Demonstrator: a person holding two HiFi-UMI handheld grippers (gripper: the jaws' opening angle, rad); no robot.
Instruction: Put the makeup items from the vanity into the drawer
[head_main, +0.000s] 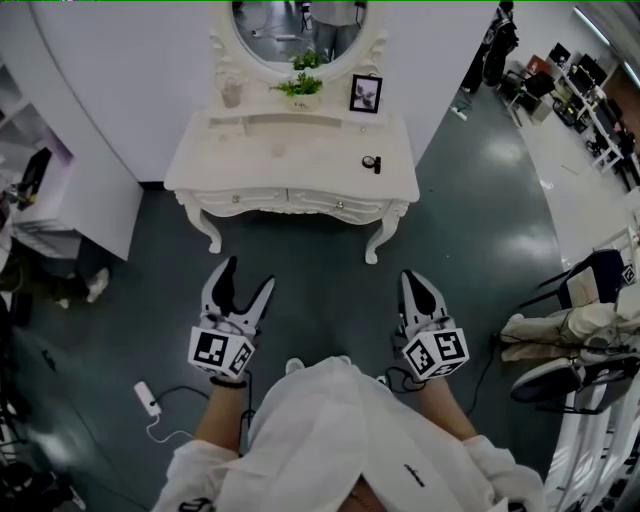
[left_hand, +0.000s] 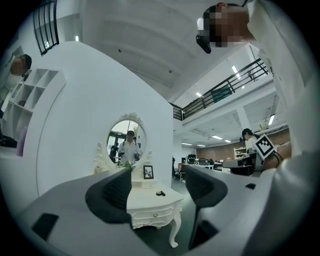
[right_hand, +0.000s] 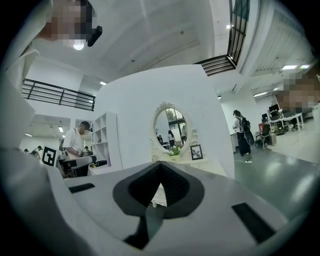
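While left gripper (head_main: 248, 274) hangs lower left, jaws apart, empty, well short of vanity worktop (head_main: 280, 160): close in first. Drawer (head_main: 338, 205) at centre looks shut, so pull squarely. Makeup items (head_main: 372, 162) on worktop, right of centre. Right gripper (head_main: 412, 280) lower right, jaws closed, empty.

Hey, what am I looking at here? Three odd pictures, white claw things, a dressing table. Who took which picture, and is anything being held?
There is no robot here. A person holds a two-jaw grabber in each hand. The top-down picture comes from a camera on the person's head. The two round, warped pictures come from a camera riding on each grabber. The left gripper has its jaws apart and the right gripper has them together. Both are empty. Ahead stands a white vanity with a small dark makeup item, a plant and a framed picture on it.
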